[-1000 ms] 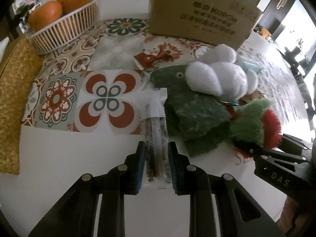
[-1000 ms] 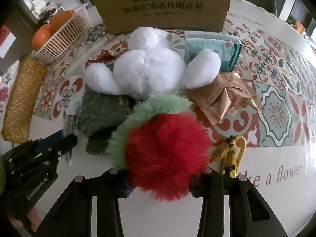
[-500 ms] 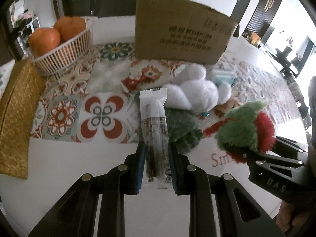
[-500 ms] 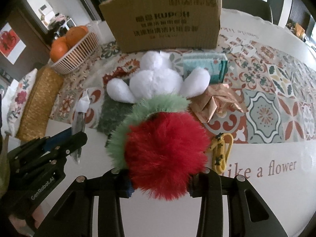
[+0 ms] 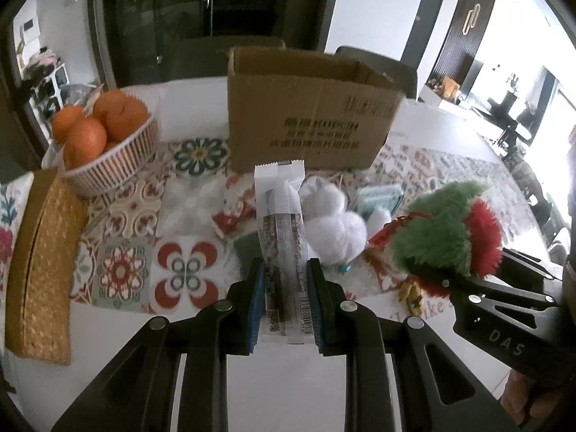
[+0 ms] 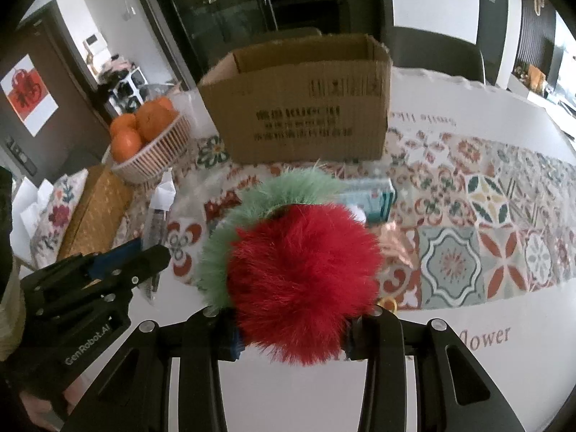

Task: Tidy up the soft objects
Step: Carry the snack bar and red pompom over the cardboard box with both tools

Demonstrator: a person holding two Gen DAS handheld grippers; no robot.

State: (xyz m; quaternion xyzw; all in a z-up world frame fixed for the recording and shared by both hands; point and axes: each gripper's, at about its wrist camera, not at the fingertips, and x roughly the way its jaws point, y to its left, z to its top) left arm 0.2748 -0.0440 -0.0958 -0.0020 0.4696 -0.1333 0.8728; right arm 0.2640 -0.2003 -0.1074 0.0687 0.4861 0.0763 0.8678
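My left gripper (image 5: 284,298) is shut on a long clear snack packet (image 5: 282,237) with a white top, held up off the table. My right gripper (image 6: 291,334) is shut on a red and green fluffy plush (image 6: 298,273), also lifted; the same plush (image 5: 450,234) shows at the right of the left wrist view. A white plush (image 5: 334,223) lies on the patterned mat below, beside a dark green cloth (image 5: 248,248). An open cardboard box (image 5: 309,111) stands at the back of the table; in the right wrist view the box (image 6: 306,108) is straight ahead.
A white basket of oranges (image 5: 104,136) sits at the back left, with a woven yellow box (image 5: 39,262) along the left edge. A teal tissue pack (image 5: 381,198), a red wrapper (image 5: 234,216), a copper foil wrapper (image 6: 396,244) and a yellow toy (image 5: 410,293) lie on the mat.
Both grippers have risen from the table with their loads, the packet and the red-green plush. The items on the mat look smaller and the open box top has come into view.
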